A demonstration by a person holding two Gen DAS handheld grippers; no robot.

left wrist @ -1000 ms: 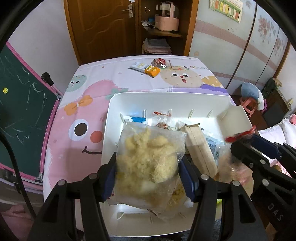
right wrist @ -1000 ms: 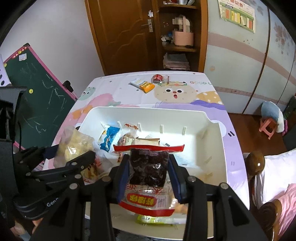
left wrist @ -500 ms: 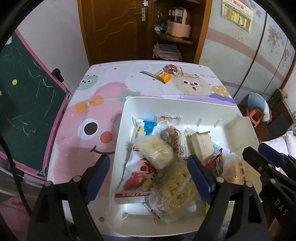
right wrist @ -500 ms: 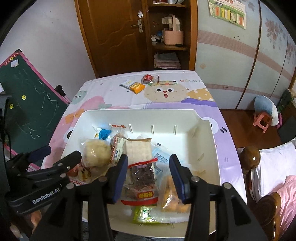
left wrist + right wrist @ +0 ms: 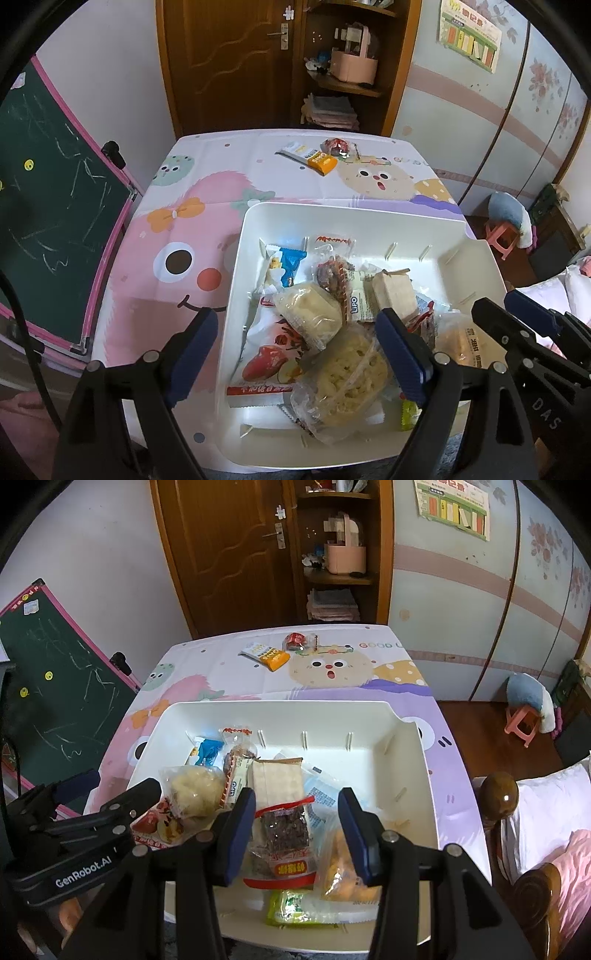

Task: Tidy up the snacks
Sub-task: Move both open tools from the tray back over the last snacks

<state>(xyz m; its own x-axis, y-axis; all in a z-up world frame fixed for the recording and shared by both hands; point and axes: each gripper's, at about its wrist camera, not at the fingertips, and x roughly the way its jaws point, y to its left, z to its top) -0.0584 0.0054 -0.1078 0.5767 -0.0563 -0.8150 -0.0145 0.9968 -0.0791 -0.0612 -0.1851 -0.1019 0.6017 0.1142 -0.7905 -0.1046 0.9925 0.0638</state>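
Observation:
A white bin on the cartoon tablecloth holds several snack packs. My left gripper hangs open over its near left corner, one finger outside the wall, nothing between the pads. Below it lies a clear bag of yellow crumbly snack, beside a pale puffed pack. My right gripper stands open above a dark fruit packet with red edges, which rests in the bin without touching the pads. An orange-and-white bar and a red wrapped snack lie on the far table.
A green chalkboard leans at the table's left. Behind the table are a wooden door and shelves. A pink stool and a bed with a wooden post are on the right.
Both grippers have let go: the clear bag of yellow snack left the left jaws and the dark packet left the right jaws. Both packs now lie in the bin.

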